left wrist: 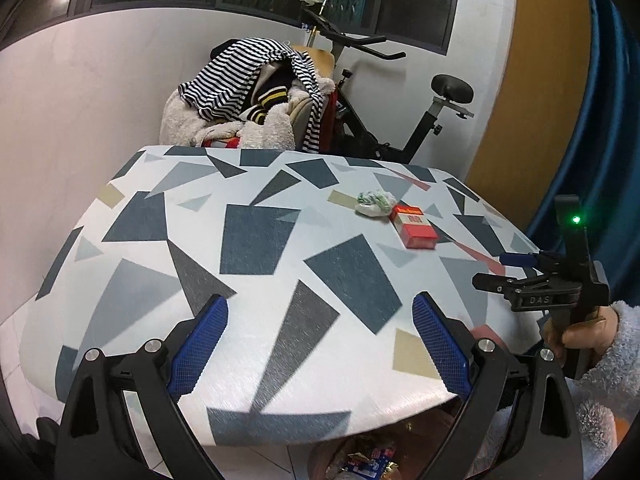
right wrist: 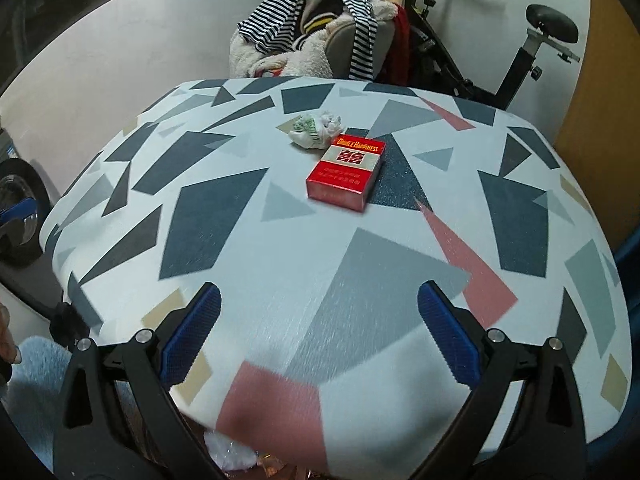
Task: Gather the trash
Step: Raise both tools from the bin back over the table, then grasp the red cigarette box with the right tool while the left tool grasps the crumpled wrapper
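Observation:
A red cigarette box point(right wrist: 347, 174) lies on the table with the patterned cloth point(right wrist: 256, 240), towards its far side. A crumpled white and green wrapper point(right wrist: 316, 130) rests just behind the box, touching its far corner. In the left wrist view the same red box point(left wrist: 413, 226) and wrapper point(left wrist: 376, 202) sit at the far right of the table. My left gripper point(left wrist: 320, 344) hovers open over the near edge, nothing between its blue pads. My right gripper point(right wrist: 319, 334) is open too, empty, well short of the box. From the left wrist view the right gripper point(left wrist: 516, 270) appears side-on at the table's right edge.
Under the table's near edge is a bin with wrappers point(left wrist: 368, 460). Behind the table stand a chair piled with striped and fleecy clothes point(left wrist: 256, 96) and an exercise bike point(left wrist: 400, 92). A blue curtain point(left wrist: 604, 120) hangs at the right. A person's hand in a fleecy sleeve point(left wrist: 592, 336) holds the right gripper.

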